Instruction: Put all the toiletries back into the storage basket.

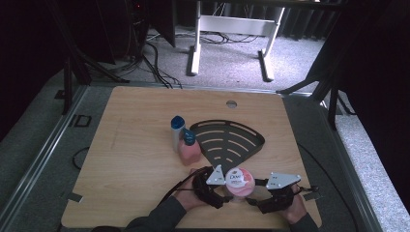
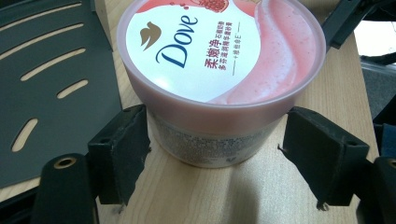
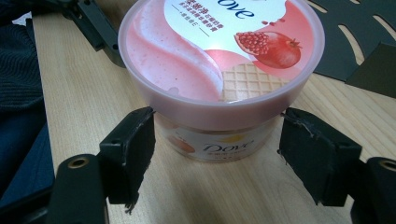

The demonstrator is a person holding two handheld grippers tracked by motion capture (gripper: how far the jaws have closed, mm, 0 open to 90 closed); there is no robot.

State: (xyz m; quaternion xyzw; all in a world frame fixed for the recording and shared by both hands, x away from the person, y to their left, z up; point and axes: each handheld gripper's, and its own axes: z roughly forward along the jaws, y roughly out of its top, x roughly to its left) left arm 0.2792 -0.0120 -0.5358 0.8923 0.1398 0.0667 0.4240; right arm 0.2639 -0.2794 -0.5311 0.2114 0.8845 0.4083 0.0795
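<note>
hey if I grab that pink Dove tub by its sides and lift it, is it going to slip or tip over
The Dove tub looks squat and wide with a flat base, so it probably won't tip. Its lid overhangs the narrower glossy body, so pads might slide up but would likely catch under the rim. It seems rigid plastic, probably fairly heavy if full. Both the left claw and right claw stand open around it.

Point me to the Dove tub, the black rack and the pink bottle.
Dove tub (image 2: pixel 196 46), left gripper view, on its lid.
Black rack (image 1: pixel 227 140), high view, on its slotted middle.
Pink bottle (image 1: pixel 189 152), high view, on its body.
</note>
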